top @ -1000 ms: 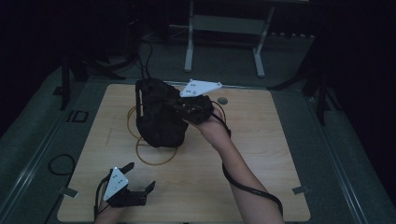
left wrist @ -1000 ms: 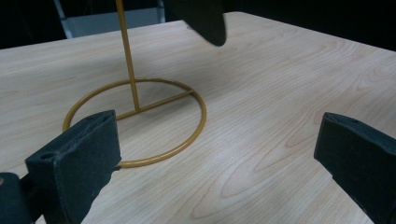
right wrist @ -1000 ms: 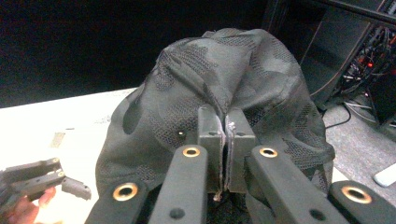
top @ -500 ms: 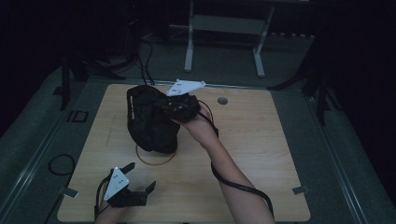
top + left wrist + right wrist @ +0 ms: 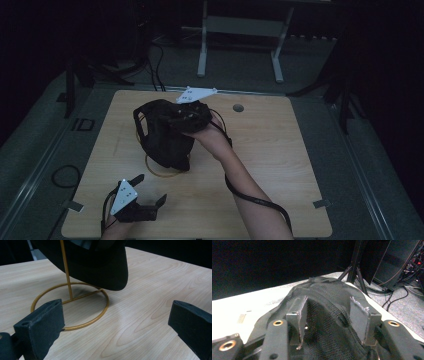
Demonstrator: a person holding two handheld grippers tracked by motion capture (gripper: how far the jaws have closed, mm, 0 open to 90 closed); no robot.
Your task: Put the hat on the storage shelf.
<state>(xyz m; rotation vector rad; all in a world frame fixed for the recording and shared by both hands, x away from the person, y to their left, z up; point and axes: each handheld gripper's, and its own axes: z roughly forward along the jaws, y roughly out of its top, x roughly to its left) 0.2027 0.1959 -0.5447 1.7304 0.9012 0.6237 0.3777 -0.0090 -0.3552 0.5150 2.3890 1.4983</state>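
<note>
Hanging the black cap on the gold wire stand looks nearly done: it drapes over the post, brim toward your near side, above the ring base on the wooden table. Your right gripper has just been opening; its 2 jaws now straddle the mesh crown without pinching it. Withdrawing remains. Your left gripper rests spread wide, holding nothing, near the stand.
</note>
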